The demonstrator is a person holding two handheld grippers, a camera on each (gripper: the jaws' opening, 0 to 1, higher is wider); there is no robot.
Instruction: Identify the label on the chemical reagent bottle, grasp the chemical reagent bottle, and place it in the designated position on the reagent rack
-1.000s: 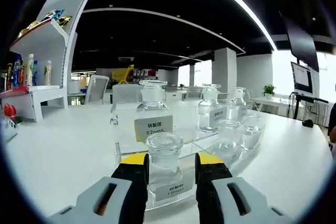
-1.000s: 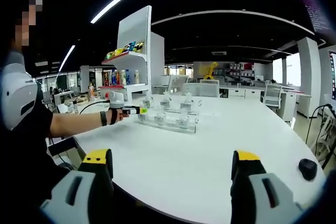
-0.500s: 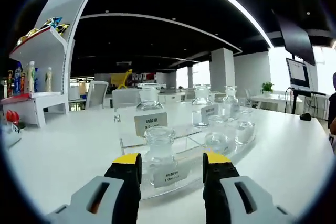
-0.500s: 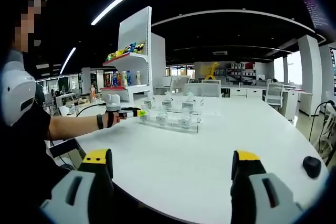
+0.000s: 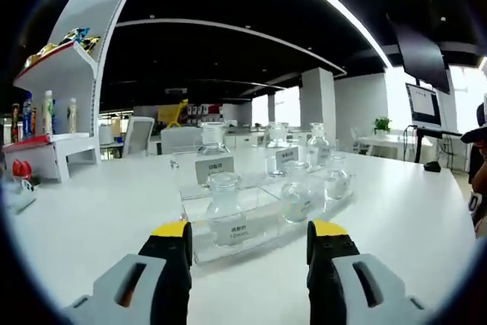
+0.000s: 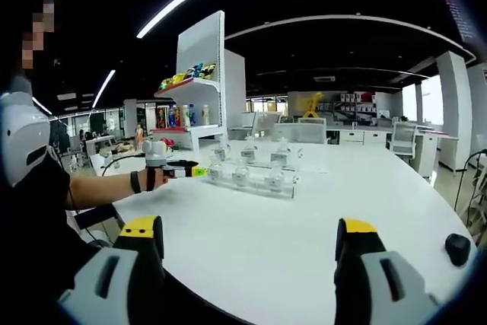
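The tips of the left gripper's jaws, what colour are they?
Yellow tips on black jaws of the left gripper, clearest in the left gripper view.

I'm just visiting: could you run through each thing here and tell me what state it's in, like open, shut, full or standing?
Left hand-held gripper: open, holding nothing, short of the rack.
Right hand-held gripper: open, empty, above the table.
Nearest clear glass stoppered reagent bottle: upright, stoppered, seated in the rack, label facing the camera.
Clear acrylic reagent rack: standing on the table, bottles in it.
White table: bears the rack.
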